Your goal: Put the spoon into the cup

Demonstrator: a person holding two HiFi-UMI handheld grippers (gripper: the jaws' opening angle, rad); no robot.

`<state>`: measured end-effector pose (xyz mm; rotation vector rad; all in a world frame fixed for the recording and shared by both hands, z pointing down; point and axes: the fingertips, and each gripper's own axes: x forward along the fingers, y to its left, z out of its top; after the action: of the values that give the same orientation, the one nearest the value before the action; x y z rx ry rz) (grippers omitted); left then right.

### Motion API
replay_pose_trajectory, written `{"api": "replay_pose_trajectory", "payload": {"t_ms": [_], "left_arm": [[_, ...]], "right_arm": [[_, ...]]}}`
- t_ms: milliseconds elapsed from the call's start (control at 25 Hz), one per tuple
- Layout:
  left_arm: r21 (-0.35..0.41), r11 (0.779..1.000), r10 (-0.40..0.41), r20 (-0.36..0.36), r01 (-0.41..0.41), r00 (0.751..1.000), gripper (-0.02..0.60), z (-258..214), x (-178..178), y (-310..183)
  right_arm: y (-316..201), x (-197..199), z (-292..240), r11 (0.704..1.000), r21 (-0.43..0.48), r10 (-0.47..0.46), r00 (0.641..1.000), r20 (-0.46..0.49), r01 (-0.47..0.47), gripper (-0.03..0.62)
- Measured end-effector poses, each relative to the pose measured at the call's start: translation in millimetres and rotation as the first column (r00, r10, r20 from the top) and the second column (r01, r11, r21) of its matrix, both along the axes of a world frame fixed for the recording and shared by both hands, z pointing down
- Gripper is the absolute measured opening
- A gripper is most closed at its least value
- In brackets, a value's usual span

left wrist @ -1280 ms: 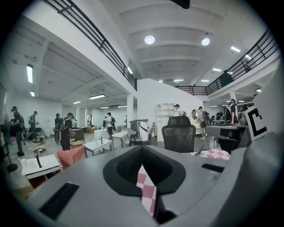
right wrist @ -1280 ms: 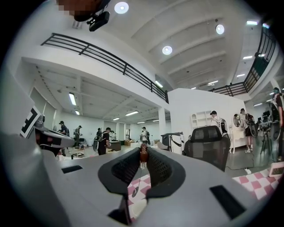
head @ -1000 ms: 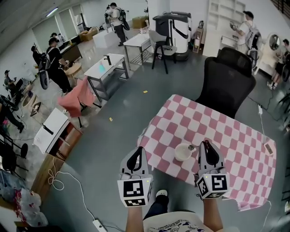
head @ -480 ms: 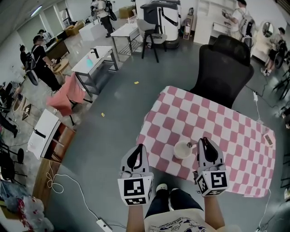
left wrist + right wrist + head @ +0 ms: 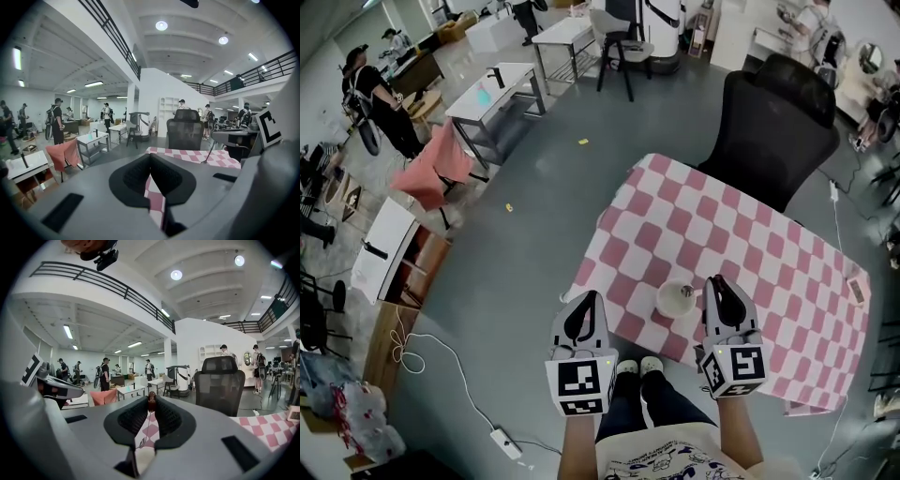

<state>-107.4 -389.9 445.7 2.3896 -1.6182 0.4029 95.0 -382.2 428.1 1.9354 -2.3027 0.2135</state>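
Jaws of the right gripper (image 5: pixel 720 285) clench the brown handle tip of the spoon (image 5: pixel 151 401), probably light, stiff and slippery, over the white cup (image 5: pixel 675 300) near the desk's (image 5: pixel 750 239) near edge; left gripper (image 5: pixel 587 300) closed, empty.

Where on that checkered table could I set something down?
Most of the checkered table is bare: from the white cup back to the black office chair, and rightward to a small object at the edge. Only the near edge is crowded, where the right tool holds the spoon by the cup.
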Motion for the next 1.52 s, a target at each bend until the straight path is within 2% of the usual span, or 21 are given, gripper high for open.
{"api": "replay_pose_trajectory", "payload": {"t_ms": [520, 920, 1520], "left_arm": [[-0.072, 0.997, -0.008, 0.017, 0.009, 1.000, 0.014, 41.2, 15.3, -15.4], [-0.131, 0.991, -0.011, 0.042, 0.016, 0.999, 0.014, 71.1, 25.3, -12.5], [-0.193, 0.981, -0.009, 0.051, 0.018, 0.999, 0.014, 106.5, 26.6, -7.3]], "right_arm": [[-25.2, -1.4, 55.2, 0.992, -0.107, -0.059, 0.998, 0.014, 0.060, 0.058], [-28.3, -5.8, 111.0, 0.975, -0.203, -0.085, 0.995, 0.049, 0.093, 0.058], [-33.2, -20.1, 168.4, 0.951, -0.285, -0.108, 0.993, 0.057, 0.120, 0.058]]}}
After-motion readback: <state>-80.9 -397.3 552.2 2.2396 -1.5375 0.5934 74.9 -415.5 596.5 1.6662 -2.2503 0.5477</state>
